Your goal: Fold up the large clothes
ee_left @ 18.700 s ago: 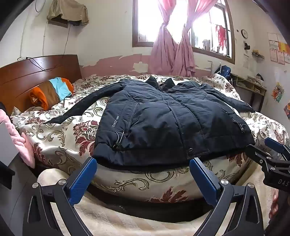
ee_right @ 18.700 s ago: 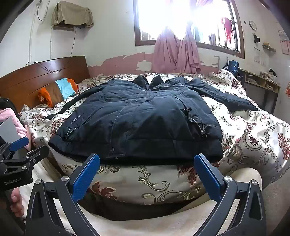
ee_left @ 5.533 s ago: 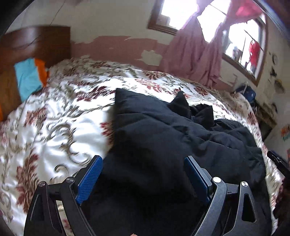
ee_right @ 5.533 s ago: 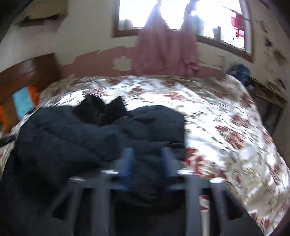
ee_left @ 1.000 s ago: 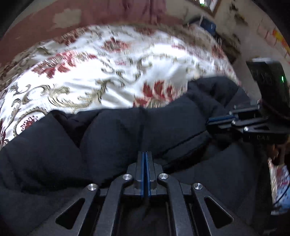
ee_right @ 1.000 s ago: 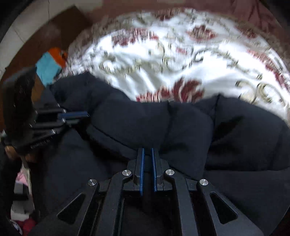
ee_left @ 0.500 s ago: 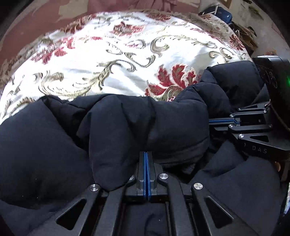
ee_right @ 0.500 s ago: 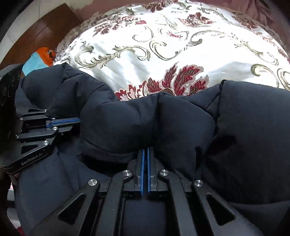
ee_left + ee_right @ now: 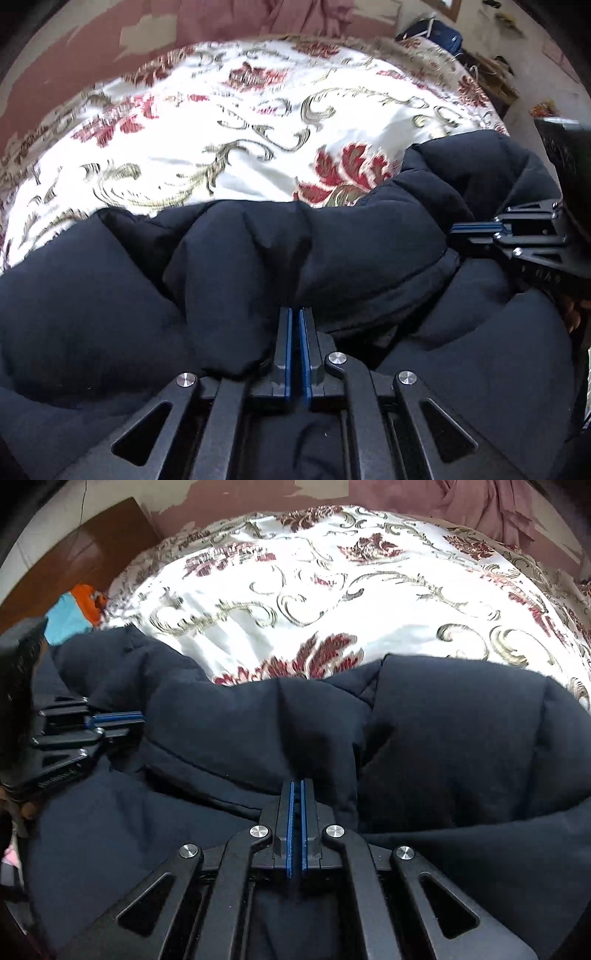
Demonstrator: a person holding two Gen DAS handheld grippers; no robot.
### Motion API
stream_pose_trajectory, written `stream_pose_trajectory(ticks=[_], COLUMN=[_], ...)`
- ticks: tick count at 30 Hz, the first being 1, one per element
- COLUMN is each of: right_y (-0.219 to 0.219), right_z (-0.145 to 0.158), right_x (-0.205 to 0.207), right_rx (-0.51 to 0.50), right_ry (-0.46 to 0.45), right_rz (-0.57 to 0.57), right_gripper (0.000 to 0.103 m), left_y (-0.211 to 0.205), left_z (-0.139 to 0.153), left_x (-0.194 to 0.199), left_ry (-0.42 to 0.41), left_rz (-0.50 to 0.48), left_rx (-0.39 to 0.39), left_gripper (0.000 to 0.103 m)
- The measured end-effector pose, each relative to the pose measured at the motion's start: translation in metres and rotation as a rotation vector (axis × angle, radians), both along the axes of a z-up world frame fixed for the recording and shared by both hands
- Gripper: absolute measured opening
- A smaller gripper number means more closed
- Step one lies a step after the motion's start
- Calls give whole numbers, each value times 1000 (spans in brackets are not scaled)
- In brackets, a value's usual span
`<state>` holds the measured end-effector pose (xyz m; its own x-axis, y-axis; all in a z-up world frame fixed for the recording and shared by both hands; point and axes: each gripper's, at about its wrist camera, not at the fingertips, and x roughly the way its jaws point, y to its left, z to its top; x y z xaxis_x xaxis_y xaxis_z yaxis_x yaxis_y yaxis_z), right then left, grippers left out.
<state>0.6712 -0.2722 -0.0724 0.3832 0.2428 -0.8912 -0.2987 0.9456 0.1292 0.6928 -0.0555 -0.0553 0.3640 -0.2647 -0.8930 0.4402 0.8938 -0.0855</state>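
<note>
The dark padded jacket (image 9: 258, 258) lies bunched across the near part of the bed (image 9: 240, 122), on its floral cover. The left gripper (image 9: 295, 317) has its blue fingers (image 9: 287, 350) pressed together, pinching a folded jacket edge. The right gripper (image 9: 296, 790) pinches the same fold further right. Lettering on the grippers' bodies is too blurred to read.
</note>
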Motion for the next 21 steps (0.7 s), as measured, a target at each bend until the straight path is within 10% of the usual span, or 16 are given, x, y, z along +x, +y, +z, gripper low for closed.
stream_pose_trajectory(ticks=[9, 12, 16, 21], right_y=[7, 3, -3, -1], right_z=[25, 45, 67, 87], right_x=[-17, -29, -43, -67], right_rx=[-4, 8, 47, 7], right_ry=[-74, -139, -198, -297], right_rz=[-8, -3, -29, -37], right_gripper=[7, 35, 43, 59], left_y=[6, 16, 29, 37], left_z=[27, 44, 57, 72], left_x=[-20, -30, -36, -56], left_ry=[-107, -159, -152, -209], left_rz=[20, 57, 134, 230], left_rx=[-12, -72, -183, -250], left_gripper=[5, 9, 30, 81])
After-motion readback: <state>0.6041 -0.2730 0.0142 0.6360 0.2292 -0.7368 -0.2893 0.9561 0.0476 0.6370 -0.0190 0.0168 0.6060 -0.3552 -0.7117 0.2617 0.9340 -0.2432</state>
